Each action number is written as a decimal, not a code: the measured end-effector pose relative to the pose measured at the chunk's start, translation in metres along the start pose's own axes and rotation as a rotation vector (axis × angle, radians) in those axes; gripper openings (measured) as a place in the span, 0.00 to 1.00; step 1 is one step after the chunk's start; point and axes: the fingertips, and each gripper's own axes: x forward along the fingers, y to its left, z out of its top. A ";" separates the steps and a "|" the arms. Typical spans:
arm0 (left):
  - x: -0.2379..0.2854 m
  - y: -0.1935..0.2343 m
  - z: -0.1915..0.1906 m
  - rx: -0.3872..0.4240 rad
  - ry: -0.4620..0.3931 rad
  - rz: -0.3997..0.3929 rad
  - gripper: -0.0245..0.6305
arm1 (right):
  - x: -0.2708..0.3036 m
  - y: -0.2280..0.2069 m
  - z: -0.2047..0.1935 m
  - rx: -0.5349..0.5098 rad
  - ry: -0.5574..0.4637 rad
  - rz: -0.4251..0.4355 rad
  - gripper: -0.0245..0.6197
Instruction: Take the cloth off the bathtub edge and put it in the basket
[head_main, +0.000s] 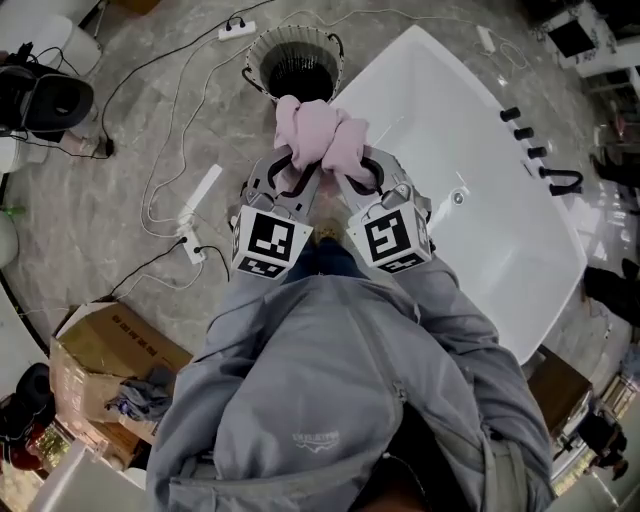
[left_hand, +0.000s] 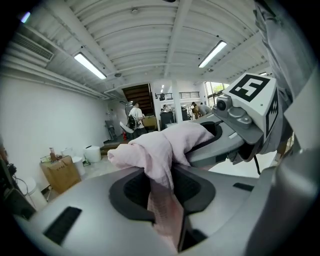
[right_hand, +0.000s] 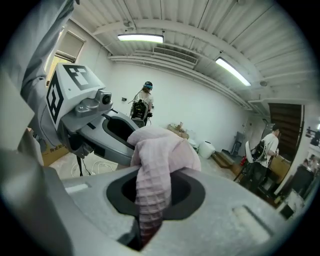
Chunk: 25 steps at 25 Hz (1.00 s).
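Note:
A pink cloth (head_main: 318, 135) hangs bunched in the air between both grippers, in front of the person's chest. My left gripper (head_main: 292, 178) is shut on its left part and my right gripper (head_main: 352, 172) is shut on its right part; the two stand close side by side. In the left gripper view the cloth (left_hand: 161, 150) is pinched in the left gripper (left_hand: 166, 175), folds spilling over the jaws. The right gripper view shows the cloth (right_hand: 160, 150) clamped in the right gripper (right_hand: 151, 186). A round wire basket (head_main: 295, 58) stands on the floor just beyond the cloth. The white bathtub (head_main: 480, 210) lies to the right.
Black taps (head_main: 530, 135) sit along the tub's far rim. A white power strip (head_main: 195, 200) and cables trail over the floor at left. A cardboard box (head_main: 110, 350) stands at lower left. People stand far off: a person (left_hand: 134, 117) and another person (right_hand: 144, 102).

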 end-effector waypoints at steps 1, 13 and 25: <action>-0.003 0.001 0.007 0.003 -0.008 0.014 0.19 | -0.003 -0.002 0.007 -0.011 -0.011 0.001 0.11; -0.050 0.027 0.078 0.028 -0.119 0.191 0.18 | -0.026 -0.015 0.089 -0.136 -0.182 0.048 0.11; -0.089 0.068 0.103 0.039 -0.123 0.385 0.18 | -0.014 -0.008 0.149 -0.234 -0.344 0.163 0.11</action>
